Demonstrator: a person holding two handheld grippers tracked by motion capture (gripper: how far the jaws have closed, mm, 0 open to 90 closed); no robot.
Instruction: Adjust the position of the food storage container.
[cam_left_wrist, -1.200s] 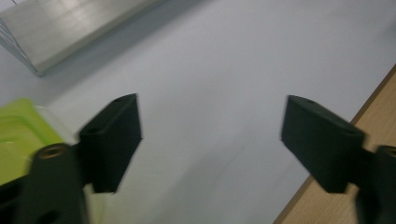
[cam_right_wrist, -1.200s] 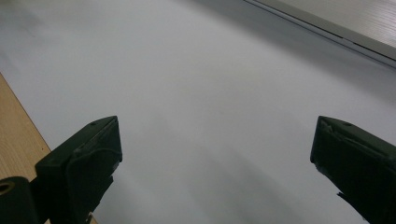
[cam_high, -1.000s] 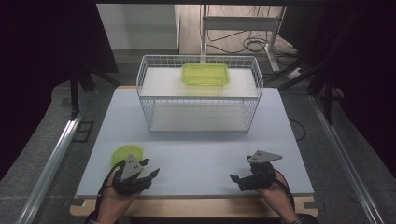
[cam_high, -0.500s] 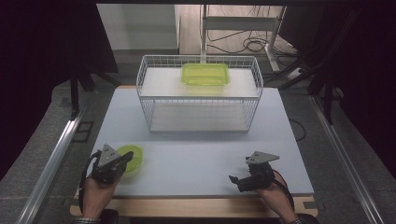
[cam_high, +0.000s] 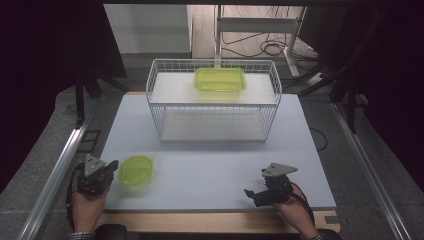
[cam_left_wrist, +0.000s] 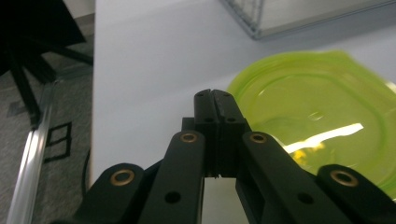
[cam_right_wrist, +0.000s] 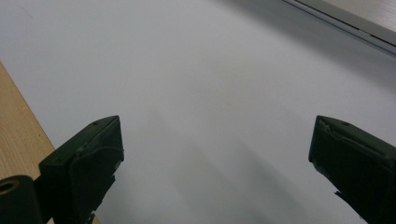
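Note:
A round green lid lies flat on the white table near its front left corner. My left gripper sits just left of the lid at the table's edge. Seen in the left gripper view, this gripper is shut with nothing between its jaws, and the lid lies close on the right. A green rectangular container rests in the white wire basket, toward its back. My right gripper is low over the front right of the table and open, its jaws wide over bare table.
The wire basket stands at the middle back of the table. A wooden strip runs along the front edge. A metal rail runs along the floor at the left. Dark frames and cables stand beyond the table.
My left gripper has moved left, from over the lid to beside it at the table's edge. The lid stays in place. The right gripper has hardly moved.

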